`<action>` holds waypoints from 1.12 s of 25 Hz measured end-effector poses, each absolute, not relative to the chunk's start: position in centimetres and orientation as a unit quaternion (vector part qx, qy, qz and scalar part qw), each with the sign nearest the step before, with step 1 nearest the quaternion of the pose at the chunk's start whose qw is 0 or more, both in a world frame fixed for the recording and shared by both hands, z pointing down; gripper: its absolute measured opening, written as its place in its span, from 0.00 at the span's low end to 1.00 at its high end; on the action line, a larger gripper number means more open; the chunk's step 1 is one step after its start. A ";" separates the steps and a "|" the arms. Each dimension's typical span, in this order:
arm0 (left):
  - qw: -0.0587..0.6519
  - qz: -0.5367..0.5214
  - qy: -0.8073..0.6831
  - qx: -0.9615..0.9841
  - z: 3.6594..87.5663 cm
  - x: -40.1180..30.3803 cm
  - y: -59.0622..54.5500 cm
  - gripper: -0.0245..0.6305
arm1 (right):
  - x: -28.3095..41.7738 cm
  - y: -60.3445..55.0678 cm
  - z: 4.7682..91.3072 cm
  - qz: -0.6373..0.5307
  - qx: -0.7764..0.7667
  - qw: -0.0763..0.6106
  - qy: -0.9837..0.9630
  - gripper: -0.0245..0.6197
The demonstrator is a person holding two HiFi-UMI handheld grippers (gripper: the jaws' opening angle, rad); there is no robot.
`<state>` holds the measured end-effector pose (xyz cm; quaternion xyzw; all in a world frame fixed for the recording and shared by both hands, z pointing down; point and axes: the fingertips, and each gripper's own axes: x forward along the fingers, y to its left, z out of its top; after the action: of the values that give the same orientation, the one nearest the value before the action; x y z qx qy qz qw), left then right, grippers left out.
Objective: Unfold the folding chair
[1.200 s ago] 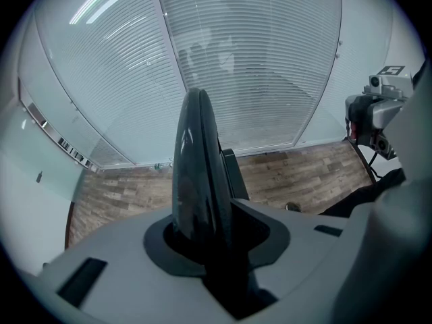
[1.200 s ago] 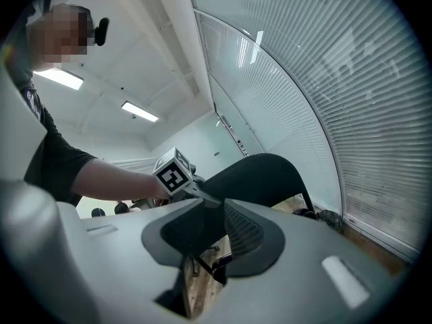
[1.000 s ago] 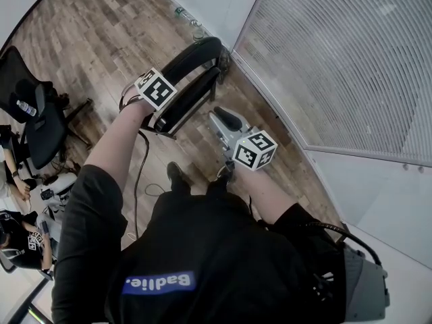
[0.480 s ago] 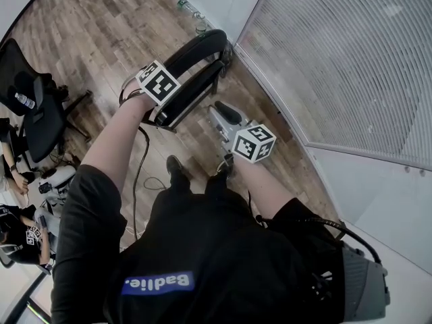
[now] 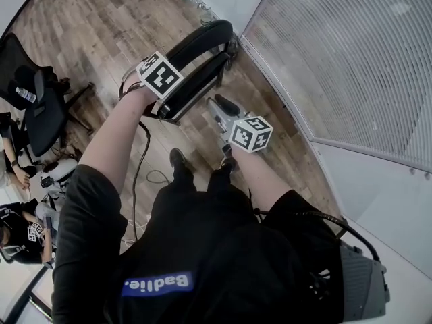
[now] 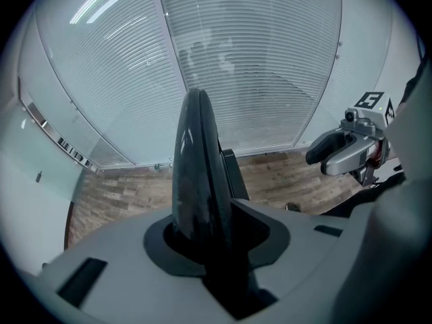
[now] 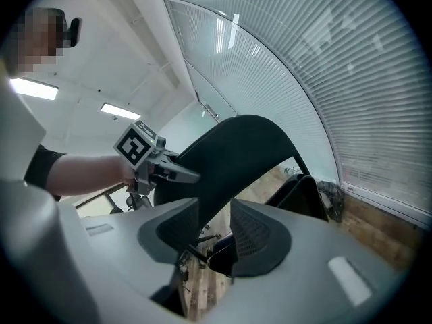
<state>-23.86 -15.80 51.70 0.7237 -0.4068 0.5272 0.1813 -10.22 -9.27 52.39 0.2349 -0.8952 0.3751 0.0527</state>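
The folding chair (image 5: 196,63) stands folded on the wooden floor (image 5: 101,19) beside the glass wall (image 5: 351,59). The left gripper (image 6: 214,241) pinches its top edge. The right gripper (image 7: 214,231), whose jaws have just been opening, stands spread and empty. The chair looks stiff and fairly heavy, so I'd grab the seat's rim

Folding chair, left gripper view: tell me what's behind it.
Behind the folding chair stand white slatted blinds above a wood floor. The chair's dark back covers the strip of blinds and floor directly behind it.
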 end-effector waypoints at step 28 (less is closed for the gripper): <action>0.180 0.524 -0.407 0.726 51.9 -23.6 -15.8 0.18 | -15.3 -11.6 63.7 0.444 0.260 0.105 -0.851 0.28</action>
<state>-23.57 -15.81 51.94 0.7259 -0.4073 0.5241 0.1804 -15.30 -11.63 63.72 0.2601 -0.8512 0.4437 0.1047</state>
